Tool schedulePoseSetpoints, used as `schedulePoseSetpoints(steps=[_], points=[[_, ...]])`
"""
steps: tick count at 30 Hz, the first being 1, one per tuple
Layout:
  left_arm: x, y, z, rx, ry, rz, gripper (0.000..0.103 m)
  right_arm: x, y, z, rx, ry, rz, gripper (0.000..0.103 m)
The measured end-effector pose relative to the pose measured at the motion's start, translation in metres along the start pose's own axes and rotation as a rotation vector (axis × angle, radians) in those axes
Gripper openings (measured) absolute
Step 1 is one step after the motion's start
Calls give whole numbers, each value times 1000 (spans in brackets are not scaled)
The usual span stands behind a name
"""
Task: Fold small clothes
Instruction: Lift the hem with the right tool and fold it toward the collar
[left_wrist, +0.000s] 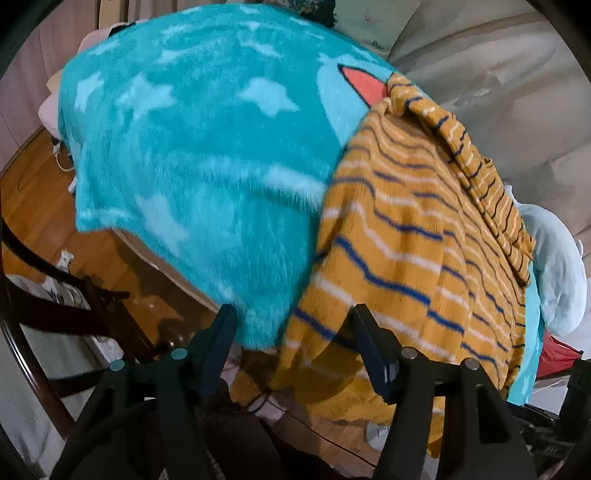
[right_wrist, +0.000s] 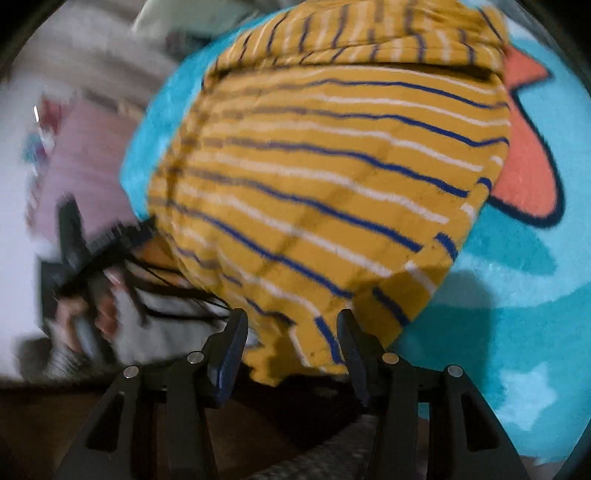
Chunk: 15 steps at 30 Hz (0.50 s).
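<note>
On the teal star blanket (left_wrist: 192, 158) lies the striped garment (left_wrist: 406, 251), both tongs (left_wrist: 291, 325) (right_wrist: 291, 325) spread at its hem.

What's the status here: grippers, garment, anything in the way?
Left gripper open, right gripper open, neither holding. Striped yellow garment lies on the turquoise blanket, hem hanging over the edge. No obstruction seen.
</note>
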<state>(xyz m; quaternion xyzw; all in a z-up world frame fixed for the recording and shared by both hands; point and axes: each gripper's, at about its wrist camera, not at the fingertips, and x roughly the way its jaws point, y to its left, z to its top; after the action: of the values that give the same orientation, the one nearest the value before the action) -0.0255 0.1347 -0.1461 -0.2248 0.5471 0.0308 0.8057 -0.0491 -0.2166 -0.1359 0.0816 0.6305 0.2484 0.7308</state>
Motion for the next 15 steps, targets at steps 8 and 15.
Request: schedulePoseSetpoints(steps=[8, 15], points=[[9, 6, -18, -13, -43, -14, 80, -9, -7, -11, -10, 26, -65, 54], [16, 5, -21, -26, 50, -124, 51, 6, -27, -25, 158, 139, 177, 54]])
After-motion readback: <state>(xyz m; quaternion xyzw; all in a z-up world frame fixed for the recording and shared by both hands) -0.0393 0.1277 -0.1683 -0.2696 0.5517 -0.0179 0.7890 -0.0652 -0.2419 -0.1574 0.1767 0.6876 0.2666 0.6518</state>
